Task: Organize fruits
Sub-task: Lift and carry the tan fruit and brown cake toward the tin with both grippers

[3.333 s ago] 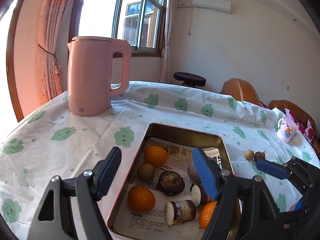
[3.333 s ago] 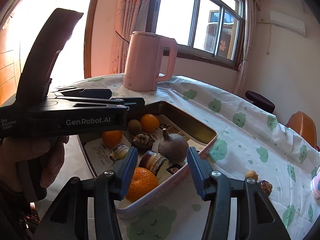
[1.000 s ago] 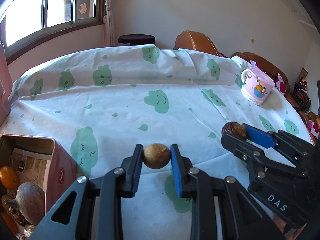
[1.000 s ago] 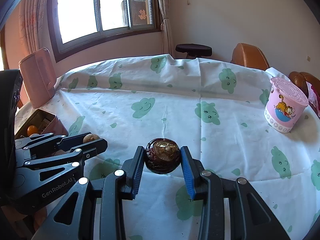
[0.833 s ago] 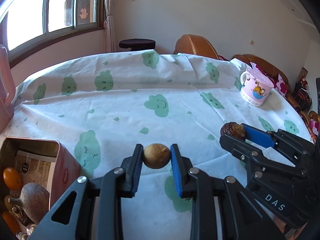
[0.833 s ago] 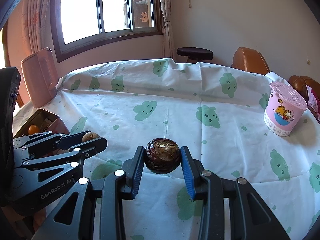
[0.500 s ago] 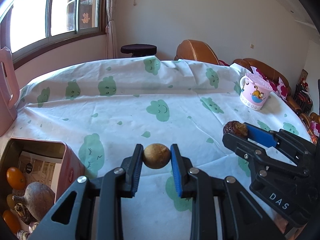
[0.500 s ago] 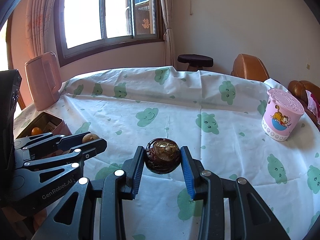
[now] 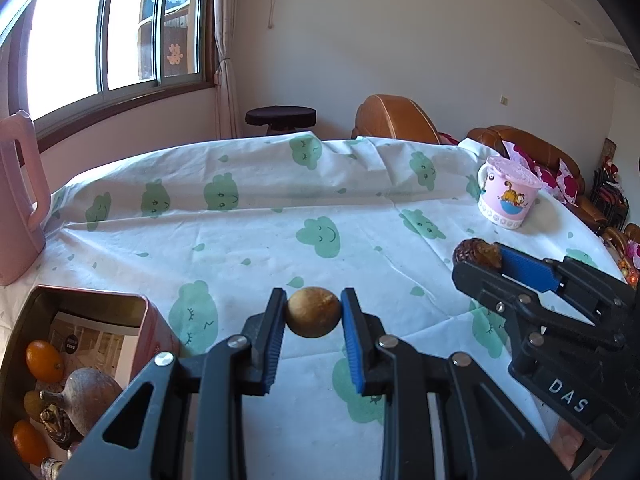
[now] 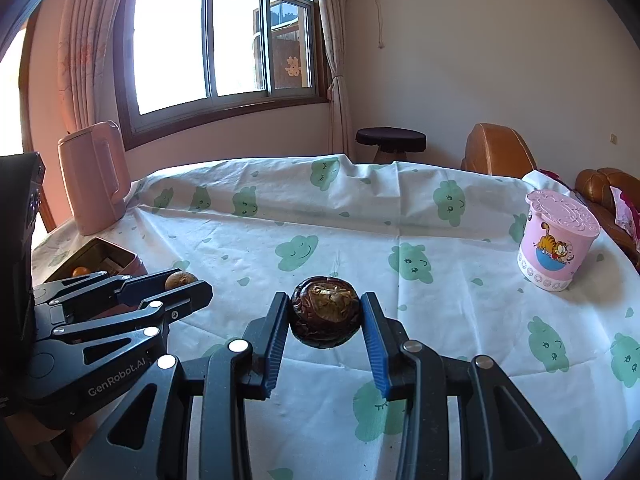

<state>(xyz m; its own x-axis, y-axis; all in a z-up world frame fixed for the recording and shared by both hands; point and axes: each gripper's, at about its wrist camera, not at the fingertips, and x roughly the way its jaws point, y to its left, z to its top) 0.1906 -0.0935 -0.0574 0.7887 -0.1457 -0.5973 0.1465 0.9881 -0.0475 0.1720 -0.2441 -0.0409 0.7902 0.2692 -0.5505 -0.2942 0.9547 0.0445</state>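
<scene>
1. Table (image 9: 248,240) – covered with a white cloth printed with green smiling clouds; it fills most of both views, and everything below stands on it or hangs above it.
2. Kettle (image 10: 94,178) – pink, upright, at the far left of the table near the window.
3. Tin (image 9: 150,320) – pink box with a rounded corner at the near left, lined with printed paper. Inside lie several oranges (image 9: 44,360), a brown gourd-shaped fruit (image 9: 86,398) and other small items too crowded to name.
4. Left gripper (image 9: 313,318) – black arms with blue pads, closed narrowly on a small round tan fruit (image 9: 313,317); both pads press its sides and it is held clear of the cloth, just right of the tin.
5. Right gripper (image 10: 325,312) – same make, clamped on a dark wrinkled fruit (image 10: 325,311), brown with a paler patch on top; held above the cloth near the table's middle, to the right of the left gripper.
6. Cup (image 10: 558,242) – pink, lidded, with a cartoon orange cat on its side; upright at the far right of the table, well apart from both grippers.
7. Background – a dark round stool (image 10: 390,138) and brown leather chairs (image 9: 394,118) beyond the far edge of the table.
</scene>
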